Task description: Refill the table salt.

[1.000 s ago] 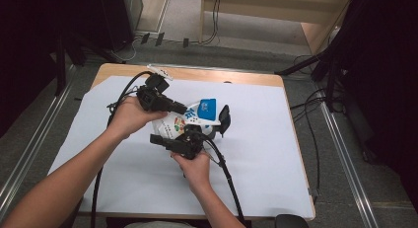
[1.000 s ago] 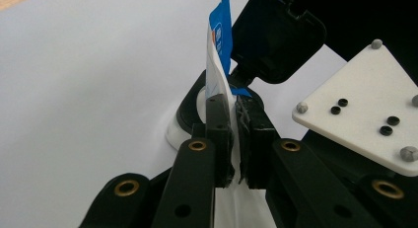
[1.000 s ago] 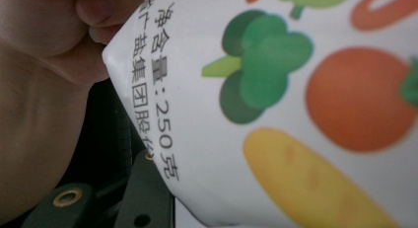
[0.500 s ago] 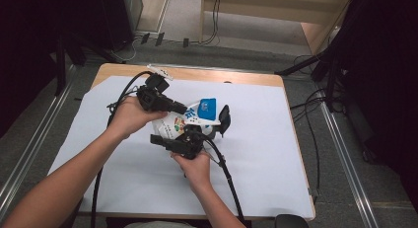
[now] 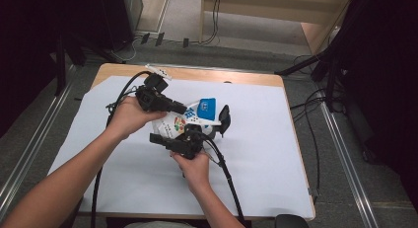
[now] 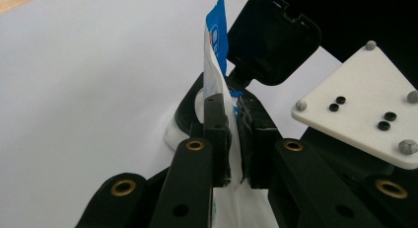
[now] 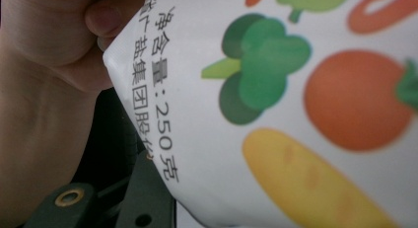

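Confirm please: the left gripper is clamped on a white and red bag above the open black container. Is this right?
Not quite: the bag is white and blue, not red, as the left gripper view shows. The left gripper is indeed clamped on it above the open black container.

Two bare forearms are being shown in the high view, no sleeves or gloves being worn. The left gripper (image 5: 170, 107) and right gripper (image 5: 183, 144) are both being seen as chunky black plastic units. A thick black cable (image 5: 227, 174) is being trailed from the right one, and another is being looped off the left. In the left gripper view, the black jaws are being dotted with brass-ringed holes, and the pads (image 6: 218, 139) are looking rough and a bit worn. A pale grey three-cornered plate (image 6: 362, 104) is being studded with round grey knobs and small black screws.
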`<state>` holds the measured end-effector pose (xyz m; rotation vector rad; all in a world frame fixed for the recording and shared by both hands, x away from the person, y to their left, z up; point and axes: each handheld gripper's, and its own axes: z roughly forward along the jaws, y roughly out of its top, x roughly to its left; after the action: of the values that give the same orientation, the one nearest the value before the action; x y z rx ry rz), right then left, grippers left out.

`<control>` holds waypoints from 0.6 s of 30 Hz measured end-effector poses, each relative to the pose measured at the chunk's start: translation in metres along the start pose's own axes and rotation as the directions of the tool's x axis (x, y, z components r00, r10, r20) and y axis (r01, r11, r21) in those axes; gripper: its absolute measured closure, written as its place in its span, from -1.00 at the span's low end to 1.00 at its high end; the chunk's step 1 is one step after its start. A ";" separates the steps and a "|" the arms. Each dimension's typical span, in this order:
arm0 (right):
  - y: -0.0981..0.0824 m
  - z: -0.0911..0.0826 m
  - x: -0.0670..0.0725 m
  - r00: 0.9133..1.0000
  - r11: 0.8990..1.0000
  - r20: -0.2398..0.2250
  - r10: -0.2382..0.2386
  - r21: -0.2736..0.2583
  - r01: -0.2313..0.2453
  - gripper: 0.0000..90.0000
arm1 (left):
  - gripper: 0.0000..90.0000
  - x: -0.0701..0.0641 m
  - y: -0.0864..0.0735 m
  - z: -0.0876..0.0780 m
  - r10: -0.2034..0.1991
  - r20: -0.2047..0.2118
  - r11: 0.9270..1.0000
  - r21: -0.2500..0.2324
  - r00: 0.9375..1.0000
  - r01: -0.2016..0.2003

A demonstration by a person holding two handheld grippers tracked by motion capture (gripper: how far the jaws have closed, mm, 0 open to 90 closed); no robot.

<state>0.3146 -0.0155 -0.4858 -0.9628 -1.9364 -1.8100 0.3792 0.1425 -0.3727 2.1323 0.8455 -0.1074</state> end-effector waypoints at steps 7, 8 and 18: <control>0.000 0.000 0.000 1.000 1.000 -0.002 -0.005 -0.001 0.005 0.44 | 0.84 0.001 -0.002 -0.002 0.000 0.000 1.000 -0.005 1.000 0.000; 0.000 0.000 0.000 1.000 1.000 -0.002 -0.007 -0.002 0.007 0.44 | 0.84 0.001 -0.002 -0.001 0.000 0.002 1.000 -0.006 1.000 0.000; -0.001 0.002 -0.001 1.000 1.000 -0.013 -0.005 0.002 0.005 0.43 | 0.89 0.000 -0.003 -0.002 0.002 -0.015 1.000 0.004 1.000 -0.002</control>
<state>0.3149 -0.0141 -0.4873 -0.9442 -1.9341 -1.8116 0.3764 0.1454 -0.3733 2.1398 0.8521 -0.0925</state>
